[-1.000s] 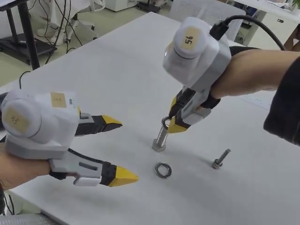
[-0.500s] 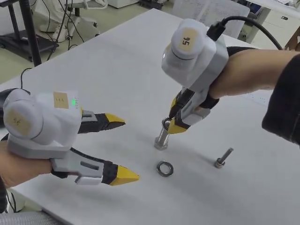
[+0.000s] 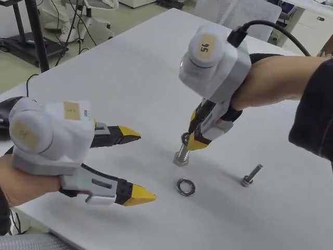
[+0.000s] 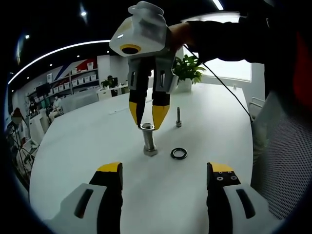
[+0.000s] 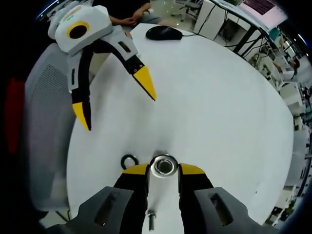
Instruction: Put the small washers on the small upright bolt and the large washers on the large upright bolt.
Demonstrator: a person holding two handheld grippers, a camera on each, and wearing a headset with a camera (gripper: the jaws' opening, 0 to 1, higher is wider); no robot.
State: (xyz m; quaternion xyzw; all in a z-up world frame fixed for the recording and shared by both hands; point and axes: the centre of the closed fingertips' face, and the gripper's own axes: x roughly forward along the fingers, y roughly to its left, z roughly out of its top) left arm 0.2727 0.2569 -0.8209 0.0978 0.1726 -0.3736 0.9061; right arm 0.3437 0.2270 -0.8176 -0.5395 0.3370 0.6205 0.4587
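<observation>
Head view: pinches a washer in the right gripper, jaws nearly closed on its rim, at the tip of the big bolt. Holds the left gripper wide open and empty at 8 o'clock; loose washer flat on the table at 6 o'clock of the bolt, small bolt at 4 o'clock.

Left gripper view: sets washer about level on the big bolt top. Could snag on the thread if released tilted, then bounce away.

Right gripper view: looks down through the washer between the jaws. Could tip the bolt with any sideways push, since seemingly just standing on its head.
</observation>
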